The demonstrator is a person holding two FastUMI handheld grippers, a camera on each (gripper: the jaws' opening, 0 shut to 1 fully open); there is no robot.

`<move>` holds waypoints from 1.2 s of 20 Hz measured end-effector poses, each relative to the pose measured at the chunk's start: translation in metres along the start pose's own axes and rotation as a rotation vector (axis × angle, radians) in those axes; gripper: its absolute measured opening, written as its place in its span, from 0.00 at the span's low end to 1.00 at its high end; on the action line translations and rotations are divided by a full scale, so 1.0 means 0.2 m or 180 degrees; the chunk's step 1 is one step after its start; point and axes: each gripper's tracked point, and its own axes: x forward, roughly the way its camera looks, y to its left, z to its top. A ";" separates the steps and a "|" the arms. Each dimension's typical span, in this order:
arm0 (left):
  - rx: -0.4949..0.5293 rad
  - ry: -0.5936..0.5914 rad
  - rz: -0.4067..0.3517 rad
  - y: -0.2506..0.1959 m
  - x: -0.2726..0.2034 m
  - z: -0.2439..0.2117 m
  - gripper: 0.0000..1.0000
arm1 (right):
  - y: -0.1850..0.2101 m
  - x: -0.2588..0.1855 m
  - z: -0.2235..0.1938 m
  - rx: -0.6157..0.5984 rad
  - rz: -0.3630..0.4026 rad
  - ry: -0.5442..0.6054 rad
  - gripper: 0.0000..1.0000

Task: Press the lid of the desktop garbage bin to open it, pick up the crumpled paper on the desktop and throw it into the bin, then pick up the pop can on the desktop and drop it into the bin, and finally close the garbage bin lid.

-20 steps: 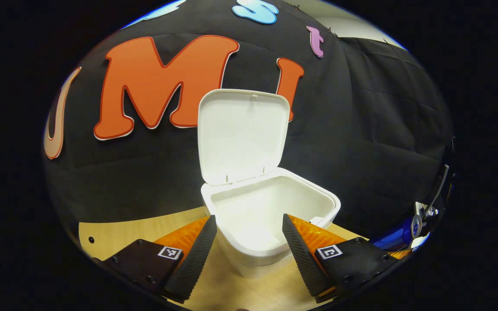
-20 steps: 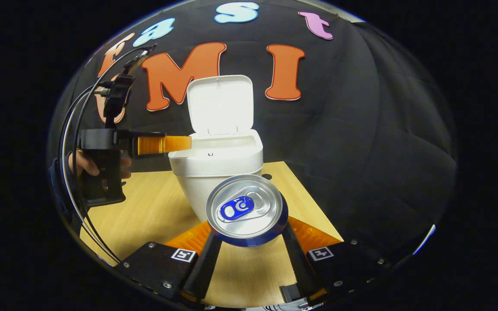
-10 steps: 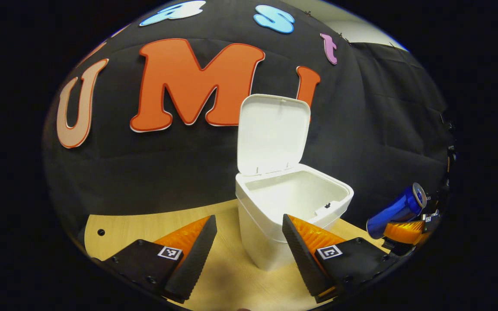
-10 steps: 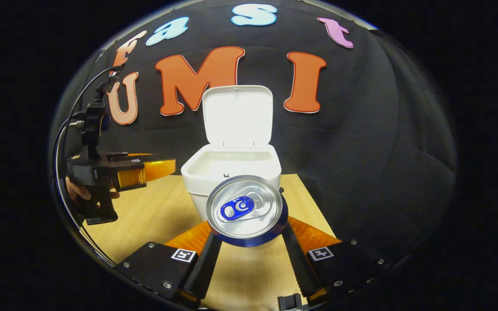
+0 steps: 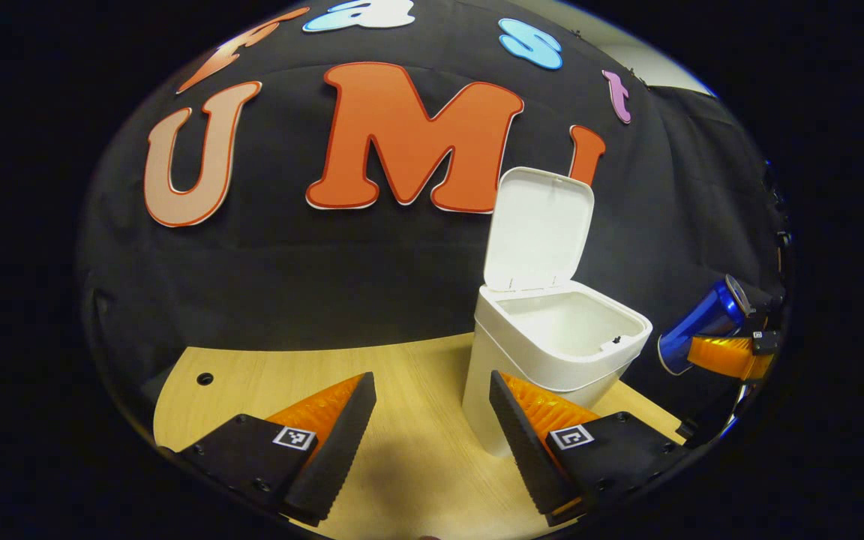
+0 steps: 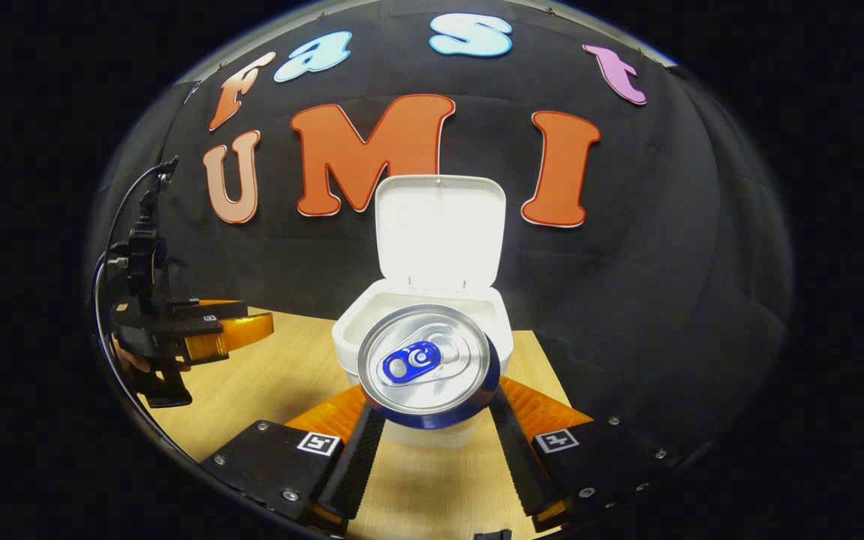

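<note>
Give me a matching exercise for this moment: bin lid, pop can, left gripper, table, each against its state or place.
Things:
1. bin lid
2. pop can
3. left gripper
4. table

States:
A. open, holding nothing
B. raised upright
C. under the bin
D. clamped between the right gripper's fingers

Pairs: 1-B, 2-D, 3-A, 4-C

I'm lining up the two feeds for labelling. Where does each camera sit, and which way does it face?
Left gripper view: rides the left tongs, held open low over the table, facing the booth wall, bin to the right.
Right gripper view: rides the right tongs, shut on the pop can, facing the bin's raised lid; a hand holds the left tongs.
Shared: bin, can, table.
</note>
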 end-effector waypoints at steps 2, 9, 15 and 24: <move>-0.0015 0.0008 0.0053 0.04 -0.02 -0.02 0.98 | 0.02 0.01 0.05 -0.0054 0.0048 -0.0063 0.79; -0.0132 0.0016 0.0258 0.18 -0.13 -0.08 0.98 | 0.06 0.08 0.24 -0.0213 0.0155 -0.0292 0.79; -0.0233 0.0027 0.0430 0.32 -0.25 -0.14 0.98 | 0.08 0.19 0.32 -0.0269 0.0235 -0.0401 0.79; -0.0320 0.0115 0.0830 0.57 -0.43 -0.28 0.98 | 0.16 0.40 0.30 -0.0306 0.0417 -0.0366 0.79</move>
